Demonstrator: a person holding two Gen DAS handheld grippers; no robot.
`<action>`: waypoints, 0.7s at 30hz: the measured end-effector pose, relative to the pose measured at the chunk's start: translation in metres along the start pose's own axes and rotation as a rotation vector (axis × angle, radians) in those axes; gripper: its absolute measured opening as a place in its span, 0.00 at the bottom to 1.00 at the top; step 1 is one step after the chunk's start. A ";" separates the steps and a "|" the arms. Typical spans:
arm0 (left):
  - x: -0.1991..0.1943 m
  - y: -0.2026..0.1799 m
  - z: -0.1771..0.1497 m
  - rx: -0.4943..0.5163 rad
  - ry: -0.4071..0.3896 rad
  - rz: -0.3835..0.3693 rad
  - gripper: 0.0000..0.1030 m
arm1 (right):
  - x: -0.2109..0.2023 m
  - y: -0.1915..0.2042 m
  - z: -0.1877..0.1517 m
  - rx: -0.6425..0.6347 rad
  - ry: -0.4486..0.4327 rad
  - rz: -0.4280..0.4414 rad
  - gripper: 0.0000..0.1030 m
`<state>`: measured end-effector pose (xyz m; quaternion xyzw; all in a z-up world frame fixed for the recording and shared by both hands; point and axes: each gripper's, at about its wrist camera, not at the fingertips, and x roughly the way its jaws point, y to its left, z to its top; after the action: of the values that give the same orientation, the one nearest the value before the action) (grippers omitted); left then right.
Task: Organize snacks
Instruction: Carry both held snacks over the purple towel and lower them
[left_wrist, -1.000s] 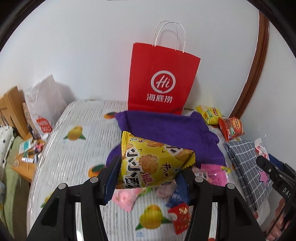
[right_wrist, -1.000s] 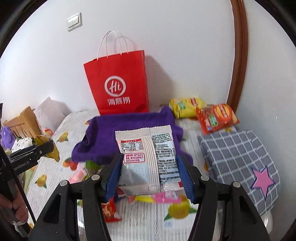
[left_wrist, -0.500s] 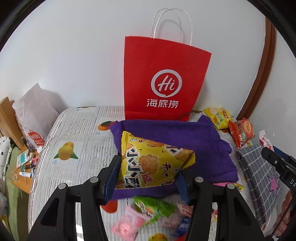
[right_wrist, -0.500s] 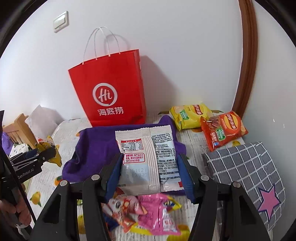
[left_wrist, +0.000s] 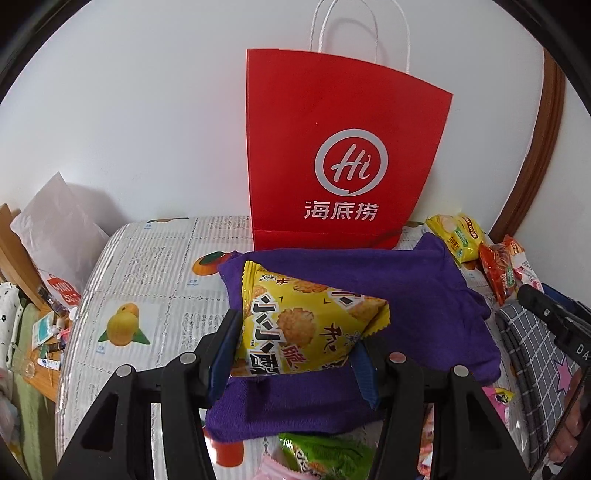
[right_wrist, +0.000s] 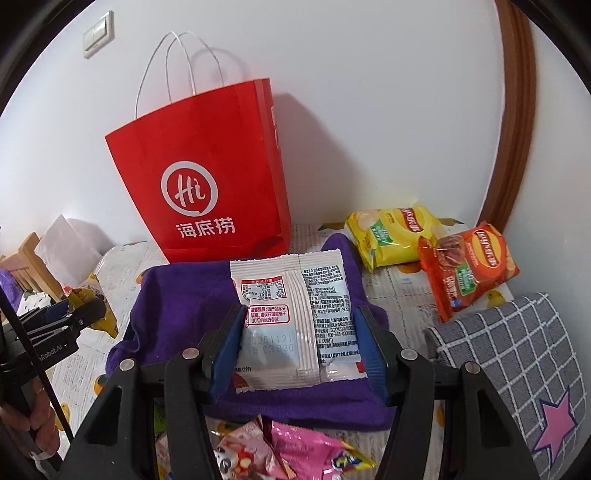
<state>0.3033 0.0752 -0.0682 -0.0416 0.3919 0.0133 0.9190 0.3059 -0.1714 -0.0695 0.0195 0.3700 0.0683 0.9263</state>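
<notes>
A: Start with the left wrist view. What did the left gripper (left_wrist: 295, 350) have?

B: Its blue pads were pinching a yellow snack packet (left_wrist: 303, 325), one pad on each side, the packet tilted with a corner pointing right. It hung above a purple cloth (left_wrist: 424, 295) spread on the table (left_wrist: 147, 280), which had a fruit-print cover.

A: And beyond it?

B: A red paper bag (left_wrist: 332, 147) stood upright at the far edge against the white wall, touching the far side of the cloth. To the right lay a yellow chip bag (left_wrist: 456, 236) and a red chip bag (left_wrist: 496, 269). A green packet (left_wrist: 325, 454) showed at the near edge, just past the cloth. The other gripper's black body poked in from the right.

A: Now the right wrist view.

B: The right gripper (right_wrist: 299, 354) was clamped on a white snack packet (right_wrist: 291, 325), printed back facing the camera, also over the purple cloth (right_wrist: 177, 302). The red paper bag (right_wrist: 207, 184) stood far left of centre. The yellow chip bag (right_wrist: 391, 232) and red chip bag (right_wrist: 469, 266) lay far right, overlapping slightly, beside a grey checked cloth (right_wrist: 509, 350) with a pink star. Pink packets (right_wrist: 295, 450) sat near, below the jaws. The left gripper (right_wrist: 85, 310) showed at the left edge with its yellow packet.
</notes>
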 end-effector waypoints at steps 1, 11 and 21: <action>0.003 0.000 0.001 -0.001 0.002 0.001 0.52 | 0.003 0.000 0.001 -0.003 0.000 0.000 0.57; 0.039 -0.008 0.015 0.008 0.024 -0.016 0.52 | 0.036 -0.002 0.017 -0.015 0.007 0.001 0.57; 0.077 -0.012 0.026 0.003 0.050 -0.026 0.52 | 0.067 0.003 0.036 -0.030 -0.002 0.019 0.57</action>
<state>0.3757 0.0649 -0.1049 -0.0453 0.4144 -0.0002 0.9090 0.3783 -0.1582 -0.0890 0.0094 0.3677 0.0826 0.9262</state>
